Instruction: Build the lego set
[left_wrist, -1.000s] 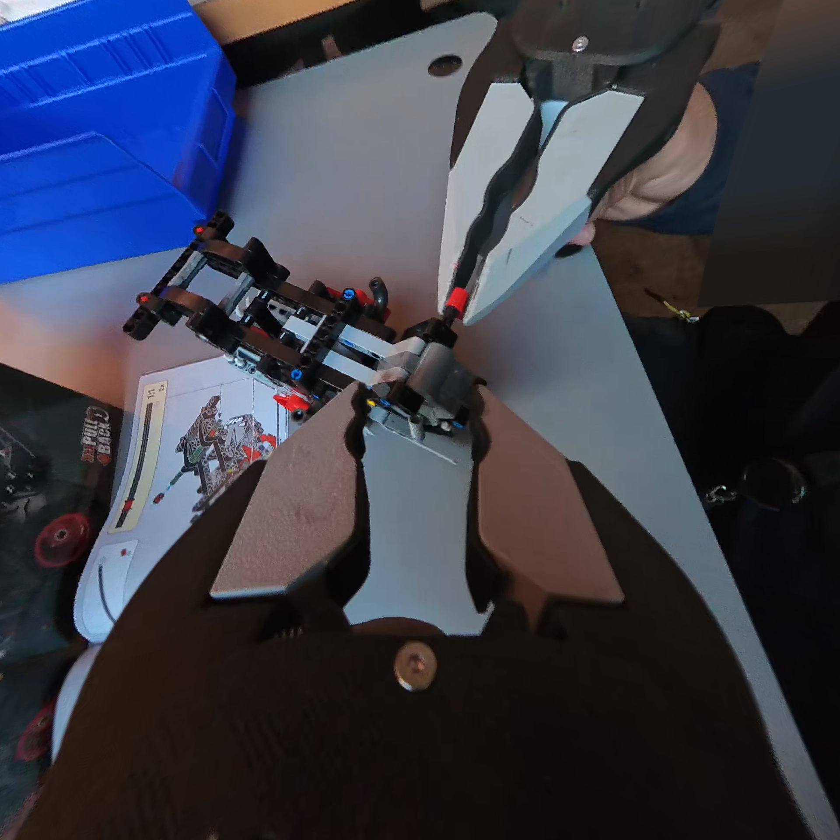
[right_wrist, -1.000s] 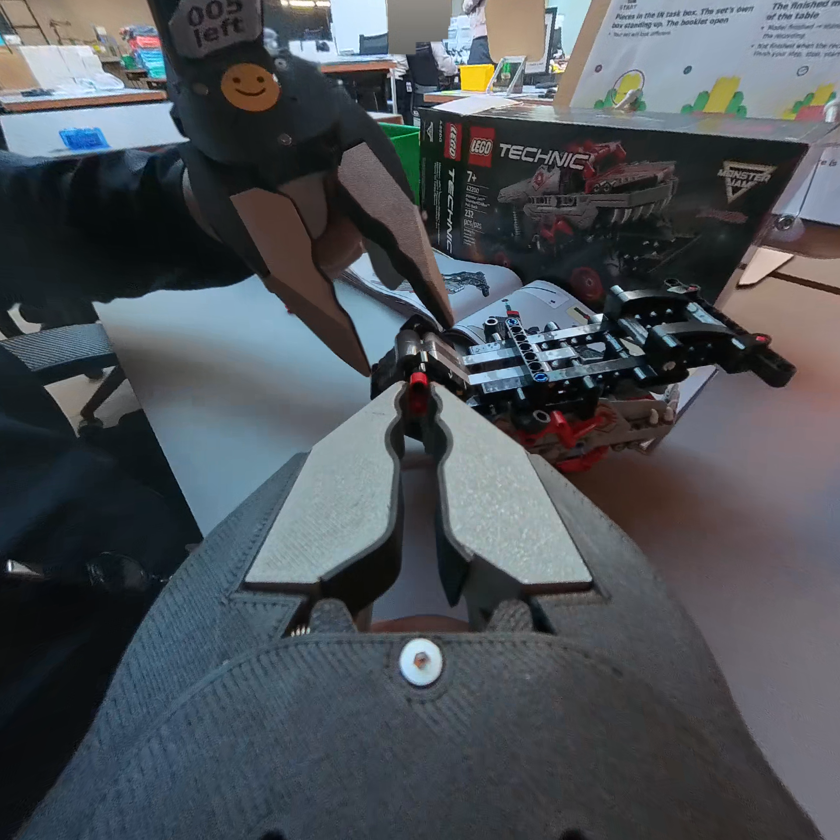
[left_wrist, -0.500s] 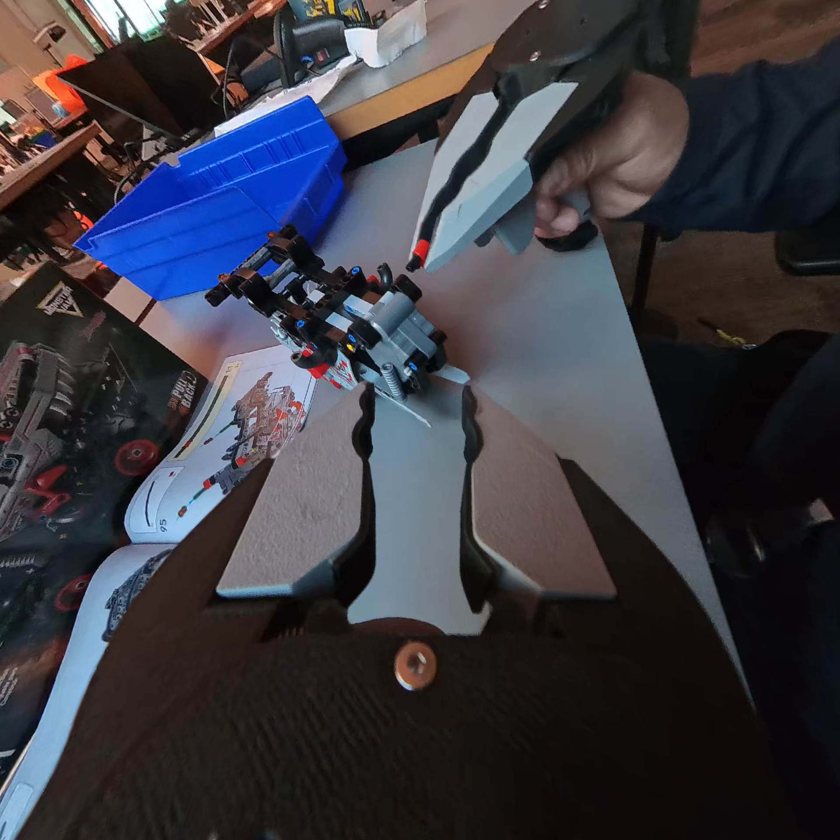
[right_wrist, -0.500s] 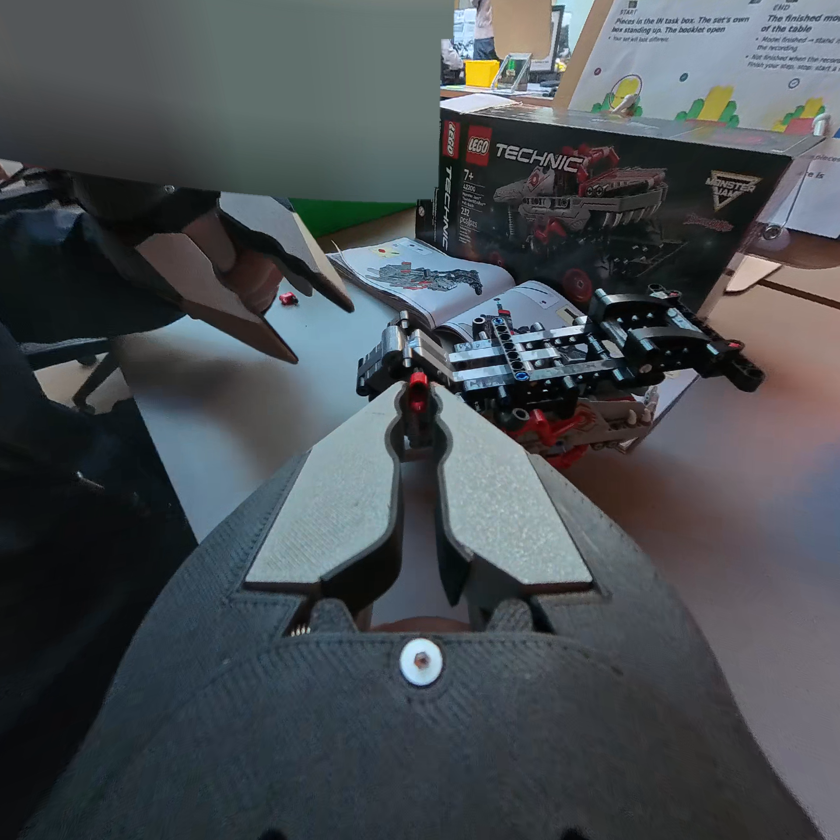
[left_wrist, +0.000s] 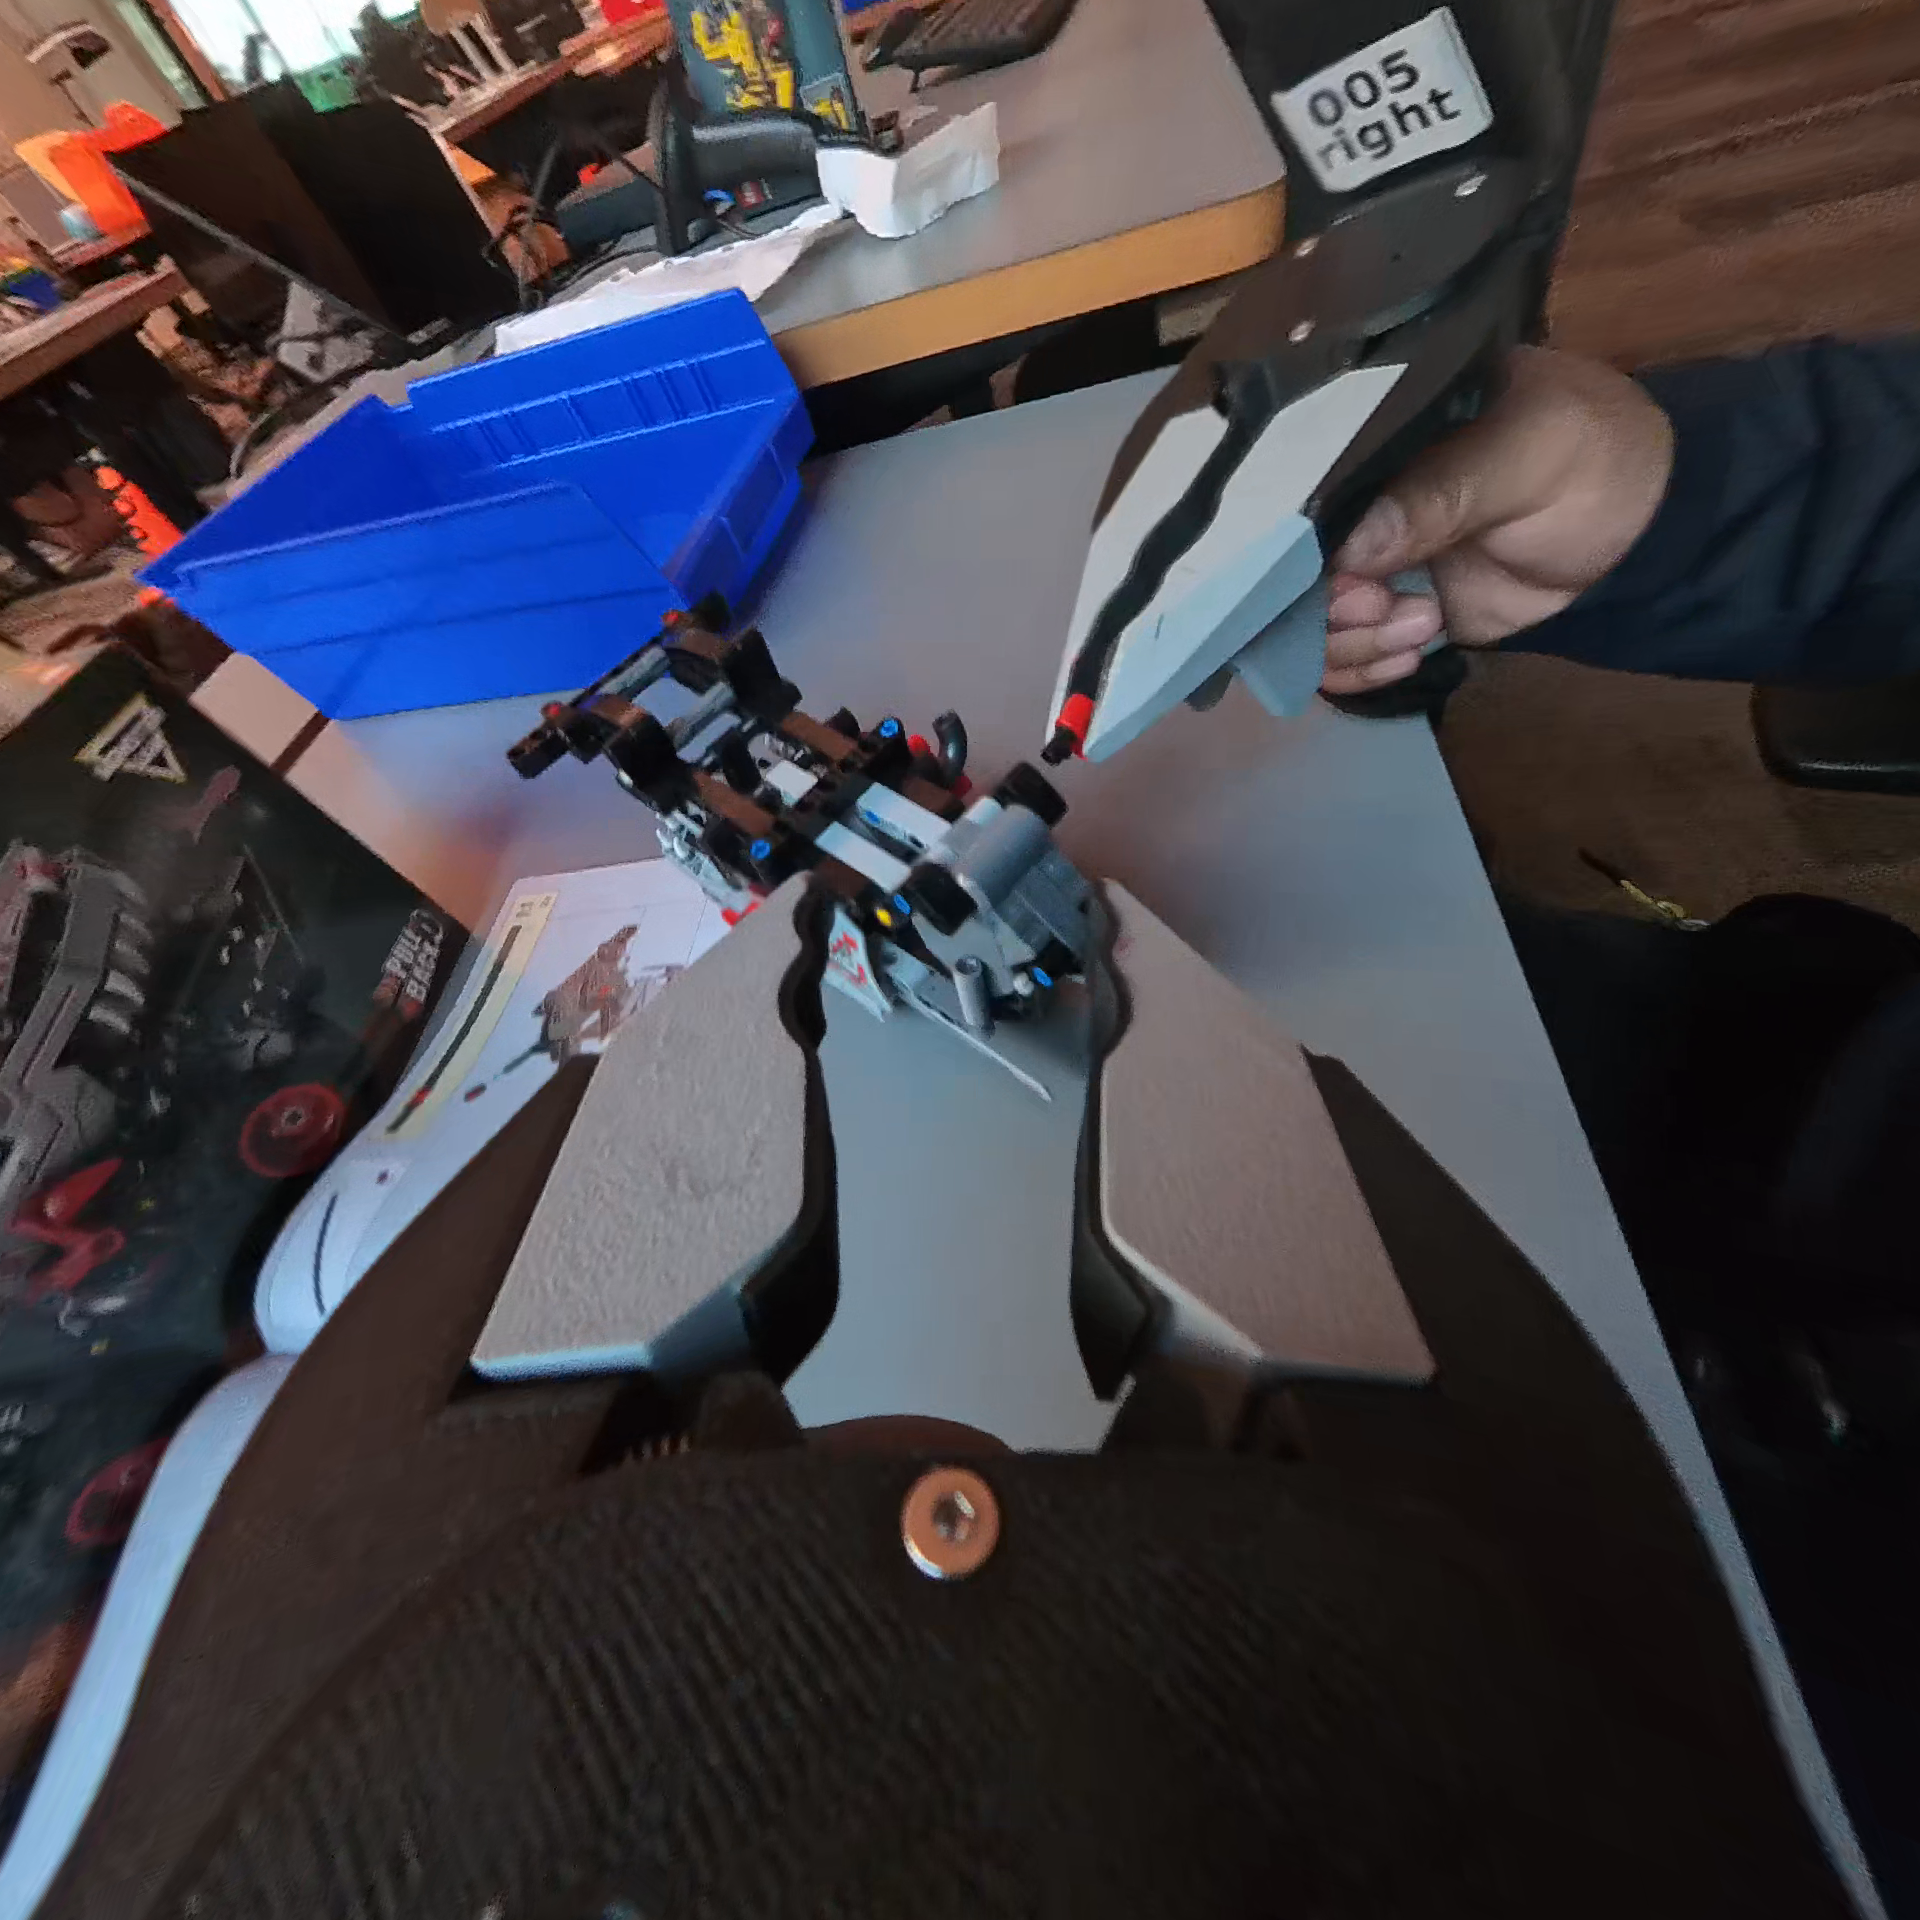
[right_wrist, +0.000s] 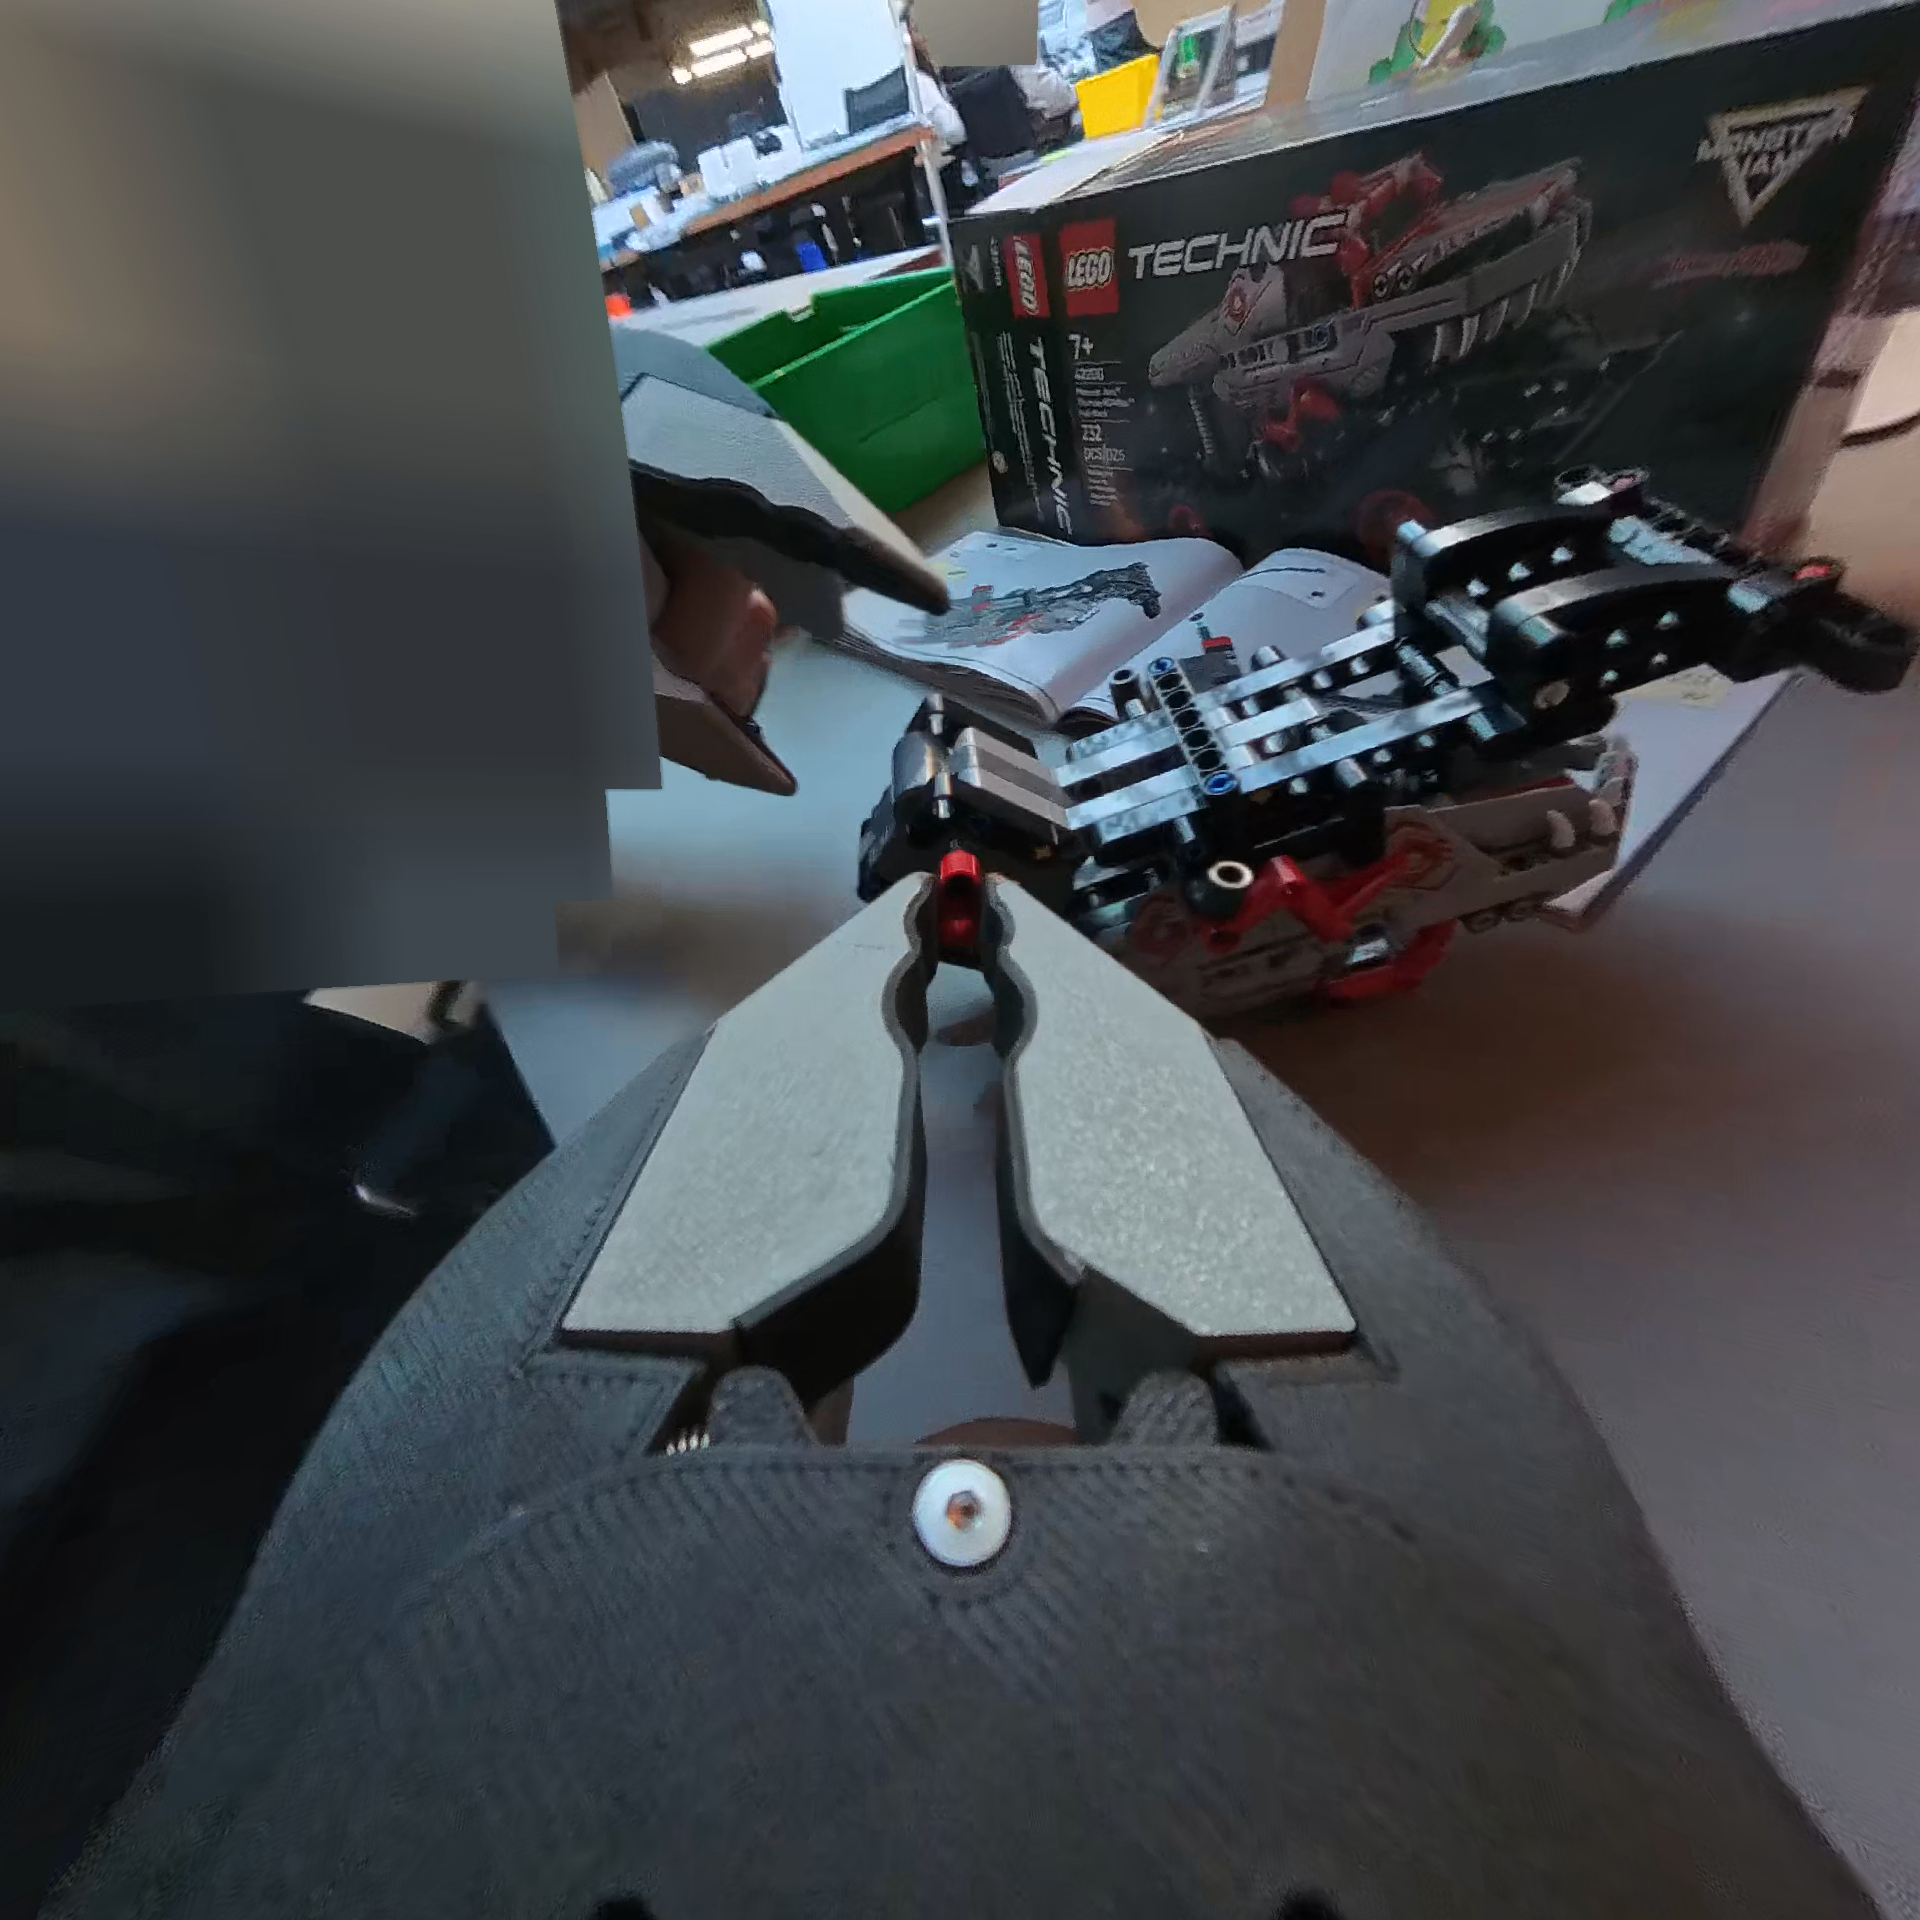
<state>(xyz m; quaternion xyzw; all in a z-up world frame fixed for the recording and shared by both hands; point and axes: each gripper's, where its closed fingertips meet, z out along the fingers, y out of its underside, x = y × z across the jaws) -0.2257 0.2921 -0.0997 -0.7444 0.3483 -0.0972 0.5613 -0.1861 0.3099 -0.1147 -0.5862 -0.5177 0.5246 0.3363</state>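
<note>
The partly built black and grey lego model lies on the grey table, also in the right wrist view. My left gripper is open, its tips on either side of the model's grey end, not clamped on it. It also shows in the right wrist view, open, left of the model. My right gripper is shut on a small red pin, held just short of the model's near end. In the left wrist view the right gripper hovers above that end with the red pin.
The open instruction booklet lies behind the model, with the dark lego box standing beyond it. A blue bin is at the table's far end. A green bin sits behind the box. The table edge runs on the right. Across from one pair of fingers to the other is roughly 6 centimetres.
My left gripper drew back from the model's end, then came forward to it again, staying open. My right gripper lifted the red pin slightly off the model's end and still holds it.
</note>
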